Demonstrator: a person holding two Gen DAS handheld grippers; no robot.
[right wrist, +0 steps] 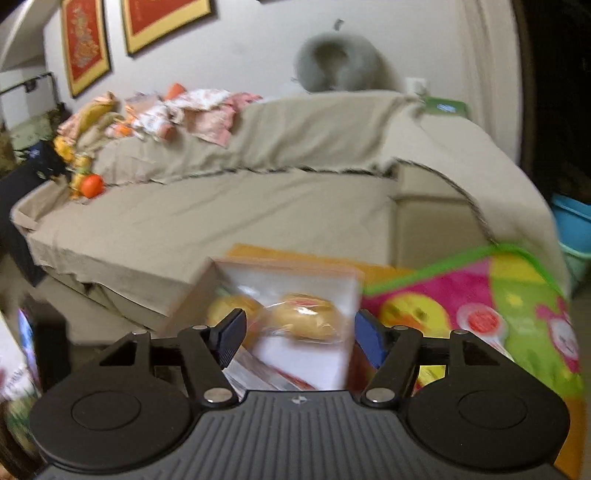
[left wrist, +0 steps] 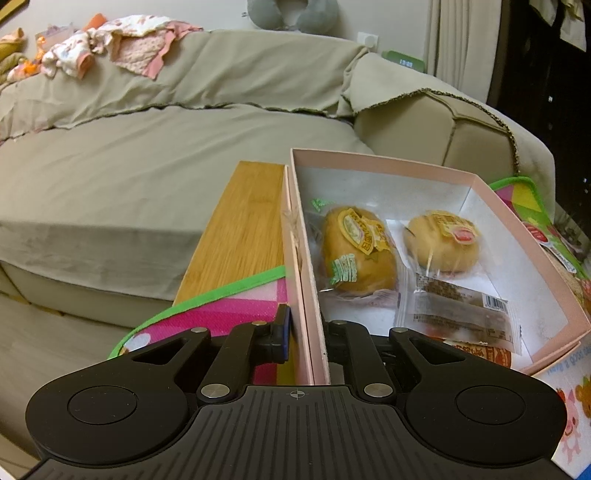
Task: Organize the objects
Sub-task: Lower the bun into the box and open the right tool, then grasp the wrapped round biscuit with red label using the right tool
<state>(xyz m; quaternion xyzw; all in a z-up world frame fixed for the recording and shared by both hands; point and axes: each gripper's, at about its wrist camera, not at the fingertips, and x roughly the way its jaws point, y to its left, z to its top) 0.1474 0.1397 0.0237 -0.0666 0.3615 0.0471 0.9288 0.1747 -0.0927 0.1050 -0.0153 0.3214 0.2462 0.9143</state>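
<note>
Looking through the left wrist camera, I see my left claw [left wrist: 306,332] clenched on the near left wall of the shallow pink cardboard box [left wrist: 388,160], one black finger outside the wall and the other inside. This view is sharp and looks straight into the box: two round golden buns in clear wrappers lie side by side on its white floor, the left bun [left wrist: 356,251] next to the gripped wall, the right bun [left wrist: 439,242] beside it. A flat clear packet with a barcode [left wrist: 461,310] lies in front of the right bun. The box sits on a bamboo-coloured wooden tabletop [left wrist: 243,229], partly over a pink and green padded play mat [left wrist: 225,306].

The right wrist camera is blurred and shows less of the box [right wrist: 288,266], but far more of the room: the beige covered sofa [right wrist: 221,214], two red framed pictures [right wrist: 162,18] on the wall, a grey neck pillow [right wrist: 332,62], and an orange ball-shaped thing [right wrist: 92,184] on the sofa's far end. Here my right claw [right wrist: 299,336] stands released, jaws apart and pressing on nothing, poised over the near end of the box. Both claws point forward and tilt downward toward the tabletop.
</note>
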